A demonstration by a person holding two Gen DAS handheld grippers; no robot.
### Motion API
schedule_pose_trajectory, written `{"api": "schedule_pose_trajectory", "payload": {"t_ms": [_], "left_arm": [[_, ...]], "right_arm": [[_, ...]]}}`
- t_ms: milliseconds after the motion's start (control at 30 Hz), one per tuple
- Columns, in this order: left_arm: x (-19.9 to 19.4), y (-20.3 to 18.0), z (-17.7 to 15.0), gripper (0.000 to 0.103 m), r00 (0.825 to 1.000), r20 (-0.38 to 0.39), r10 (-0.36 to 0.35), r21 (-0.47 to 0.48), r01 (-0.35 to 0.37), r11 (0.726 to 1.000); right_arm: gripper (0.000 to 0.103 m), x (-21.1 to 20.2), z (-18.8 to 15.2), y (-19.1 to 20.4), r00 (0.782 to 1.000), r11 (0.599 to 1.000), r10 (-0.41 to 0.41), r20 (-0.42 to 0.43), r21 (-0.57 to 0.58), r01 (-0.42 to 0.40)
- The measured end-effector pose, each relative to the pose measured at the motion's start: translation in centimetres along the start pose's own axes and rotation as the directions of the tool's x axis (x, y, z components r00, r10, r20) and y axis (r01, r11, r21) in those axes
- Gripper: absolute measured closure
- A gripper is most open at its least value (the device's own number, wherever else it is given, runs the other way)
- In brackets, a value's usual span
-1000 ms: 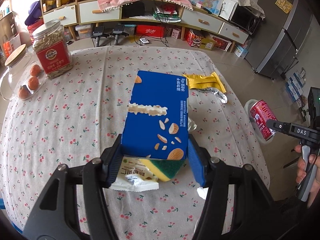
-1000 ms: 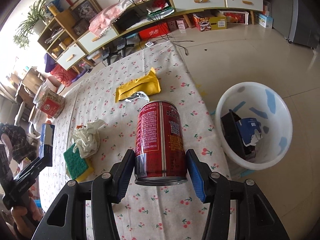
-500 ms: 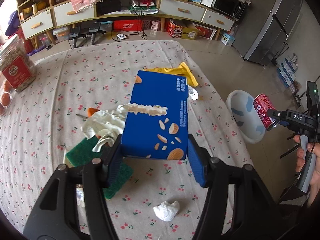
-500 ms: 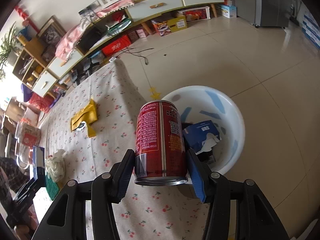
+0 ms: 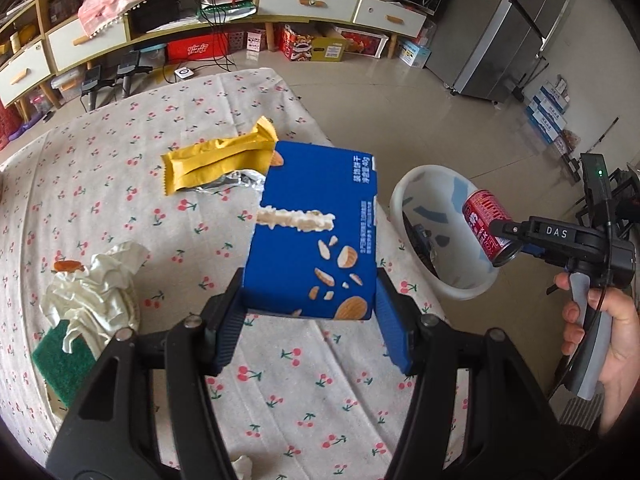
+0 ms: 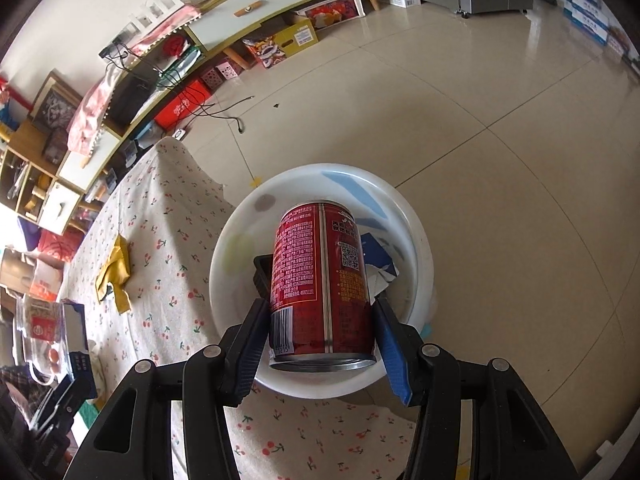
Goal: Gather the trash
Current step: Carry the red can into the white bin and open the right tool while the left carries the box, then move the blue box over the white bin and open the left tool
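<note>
My left gripper [image 5: 310,320] is shut on a blue cracker box [image 5: 316,232] and holds it above the table's right part, near the white trash bin [image 5: 404,192]. My right gripper [image 6: 322,334] is shut on a red can [image 6: 320,280] and holds it directly above the white bin [image 6: 240,248], which holds a black tray and a blue carton. The can [image 5: 486,226] and the right gripper [image 5: 516,236] also show in the left wrist view. A yellow wrapper [image 5: 216,160] with foil, crumpled white paper [image 5: 96,292] and a small tissue [image 5: 242,466] lie on the table.
The table wears a cherry-print cloth [image 5: 120,208]; the bin stands on the floor off its right edge. A green sponge [image 5: 60,356] lies under the white paper. A jar [image 6: 40,324] stands at the far end. Shelves and a fridge [image 5: 516,28] line the room.
The left gripper has carried the blue box right, toward the bin. The right gripper has moved the can from beside the bin to over its opening.
</note>
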State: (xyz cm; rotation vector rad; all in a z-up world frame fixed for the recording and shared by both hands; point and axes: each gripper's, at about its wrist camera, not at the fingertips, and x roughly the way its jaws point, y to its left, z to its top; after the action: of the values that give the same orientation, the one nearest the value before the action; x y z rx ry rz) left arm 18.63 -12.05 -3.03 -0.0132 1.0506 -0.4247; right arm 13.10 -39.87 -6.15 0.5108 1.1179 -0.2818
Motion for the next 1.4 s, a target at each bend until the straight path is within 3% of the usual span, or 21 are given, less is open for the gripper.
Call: {"api": "schedule_pose_trajectory", "payload": {"t_ms": [200, 567, 1033, 1100, 1200, 1400], "left_arm": [[1.1, -1.7, 0.5, 0.042, 1.000, -0.023, -0.021, 0.031, 0.022, 0.999], [3.8, -6.9, 1.1, 0.042, 0.996, -0.063, -0.063, 0.124, 0.070, 0.990], [6.9, -12.4, 2.3, 0.042, 0.994, -0.079, -0.079, 0.239, 0.096, 0.966], [7.2, -12.7, 2.6, 0.040, 0.993, -0.074, -0.097, 0.254, 0.113, 0.961], [7.5, -13.2, 2.5, 0.024, 0.998, -0.053, -0.035, 0.293, 0.049, 0.955], [7.0, -12.0, 2.4, 0.022, 0.998, -0.057, -0.007, 0.266, 0.023, 0.964]], "right_arm": [[0.040, -0.5, 0.0, -0.7, 1.000, 1.000, -0.017, 0.006, 0.022, 0.017], [0.037, -3.9, -0.7, -3.8, 0.997, 0.998, -0.041, 0.067, 0.041, 0.038], [0.035, -5.4, -2.0, -7.7, 0.995, 0.996, -0.063, 0.078, 0.073, 0.057], [0.034, -5.5, -2.0, -8.0, 0.995, 0.995, -0.060, 0.078, 0.079, 0.054], [0.034, -5.6, -2.0, -8.0, 0.995, 0.996, -0.059, 0.079, 0.078, 0.053], [0.030, -5.5, -2.0, -7.5, 0.994, 0.996, -0.064, 0.083, 0.068, 0.059]]}}
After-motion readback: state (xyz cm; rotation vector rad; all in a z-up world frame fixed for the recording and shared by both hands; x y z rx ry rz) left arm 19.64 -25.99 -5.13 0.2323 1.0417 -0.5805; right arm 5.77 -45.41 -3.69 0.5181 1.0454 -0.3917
